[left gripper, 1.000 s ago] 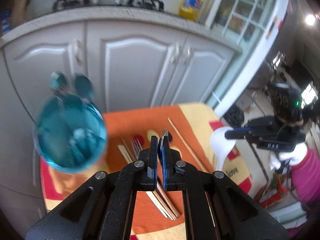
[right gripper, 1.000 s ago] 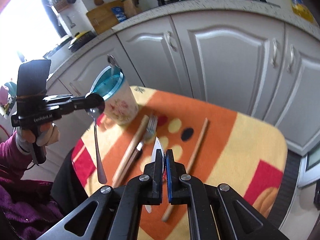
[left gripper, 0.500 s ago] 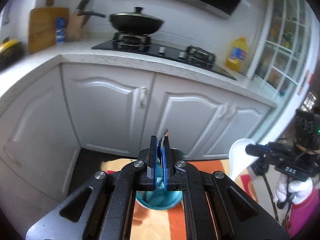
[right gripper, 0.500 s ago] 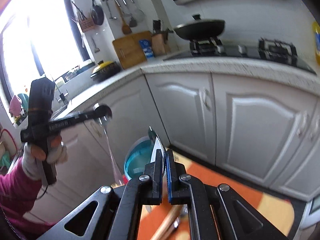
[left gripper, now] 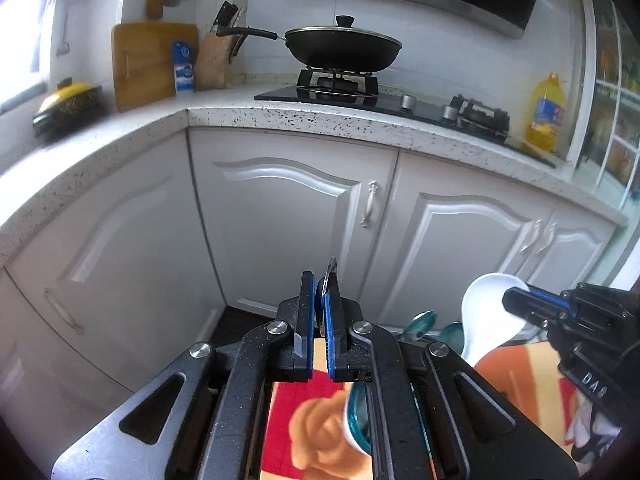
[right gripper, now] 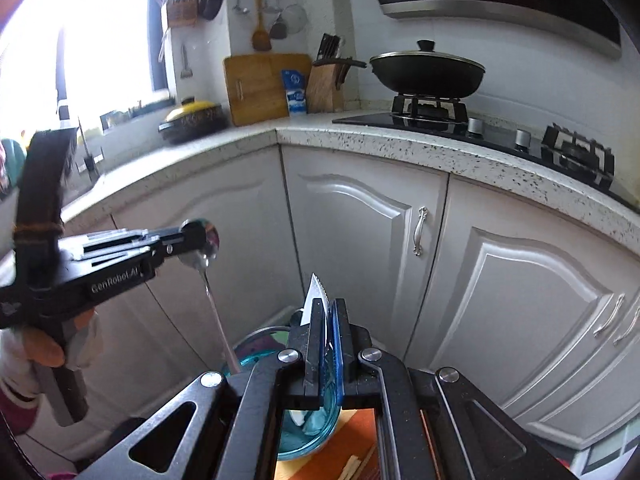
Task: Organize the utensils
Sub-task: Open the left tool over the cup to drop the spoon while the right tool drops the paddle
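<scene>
My left gripper (left gripper: 318,312) is shut on a metal spoon (right gripper: 202,254), bowl up; its handle (right gripper: 222,340) hangs down to the rim of the blue-rimmed cup (right gripper: 260,342). My right gripper (right gripper: 328,320) is shut on a white plastic spoon (left gripper: 486,320), which is held above the same cup (left gripper: 356,412). The cup stands on the orange and red cloth (left gripper: 300,420), largely hidden behind both grippers. Teal utensil ends (left gripper: 424,322) stick out of the cup.
White cabinet doors (left gripper: 288,220) stand close behind the cloth, under a speckled counter (left gripper: 280,118) with a wok (left gripper: 344,46) on the stove. Wooden chopsticks (right gripper: 354,466) lie on the cloth beside the cup.
Both grippers have tilted up from looking down at the cloth to looking level at the cabinets. They have come in over the cup, each still holding its spoon.
</scene>
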`<state>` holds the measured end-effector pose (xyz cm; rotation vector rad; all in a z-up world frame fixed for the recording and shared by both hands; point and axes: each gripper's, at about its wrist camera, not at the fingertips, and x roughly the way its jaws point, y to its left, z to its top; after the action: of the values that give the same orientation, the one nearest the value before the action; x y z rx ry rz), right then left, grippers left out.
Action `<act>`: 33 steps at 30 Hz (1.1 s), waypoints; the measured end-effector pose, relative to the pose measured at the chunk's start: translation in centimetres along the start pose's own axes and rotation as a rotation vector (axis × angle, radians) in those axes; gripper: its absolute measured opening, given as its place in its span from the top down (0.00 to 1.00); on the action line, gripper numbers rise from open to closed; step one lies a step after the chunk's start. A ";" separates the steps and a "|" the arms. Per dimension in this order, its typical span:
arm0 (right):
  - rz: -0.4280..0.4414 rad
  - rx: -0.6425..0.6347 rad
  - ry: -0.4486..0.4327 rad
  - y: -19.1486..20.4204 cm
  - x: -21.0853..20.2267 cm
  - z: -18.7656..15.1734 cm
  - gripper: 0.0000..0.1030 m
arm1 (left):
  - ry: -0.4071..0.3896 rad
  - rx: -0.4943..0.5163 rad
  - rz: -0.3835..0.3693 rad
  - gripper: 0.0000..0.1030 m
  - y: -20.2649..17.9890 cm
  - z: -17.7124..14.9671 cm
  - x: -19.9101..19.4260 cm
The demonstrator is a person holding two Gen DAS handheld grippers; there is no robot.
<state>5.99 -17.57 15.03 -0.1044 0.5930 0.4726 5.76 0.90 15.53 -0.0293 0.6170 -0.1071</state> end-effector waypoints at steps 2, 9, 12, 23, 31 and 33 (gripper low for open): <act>-0.012 -0.015 0.010 0.2 0.7 -0.6 0.97 | 0.004 0.023 0.013 0.98 -0.5 -0.5 0.5; -0.009 -0.052 0.087 0.7 2.5 -3.5 0.97 | 0.058 0.043 0.020 0.98 -1.5 -3.0 2.5; 0.001 -0.033 0.118 0.3 2.9 -4.4 0.97 | 0.077 0.045 0.018 0.97 -1.9 -3.8 2.9; 0.047 0.055 0.199 -0.9 3.3 -6.6 0.72 | 0.126 0.045 -0.006 0.94 -2.9 -5.2 2.9; 0.065 0.084 0.183 -0.9 1.2 -6.7 0.69 | 0.126 0.049 -0.022 0.64 -3.3 -5.4 1.6; 0.068 0.094 0.175 -1.0 0.4 -6.6 0.69 | 0.123 0.047 -0.028 0.61 -3.3 -5.3 1.0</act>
<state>3.35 -19.80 9.31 -0.0364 0.7909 0.5035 3.23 -2.45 10.83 0.0142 0.7369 -0.1508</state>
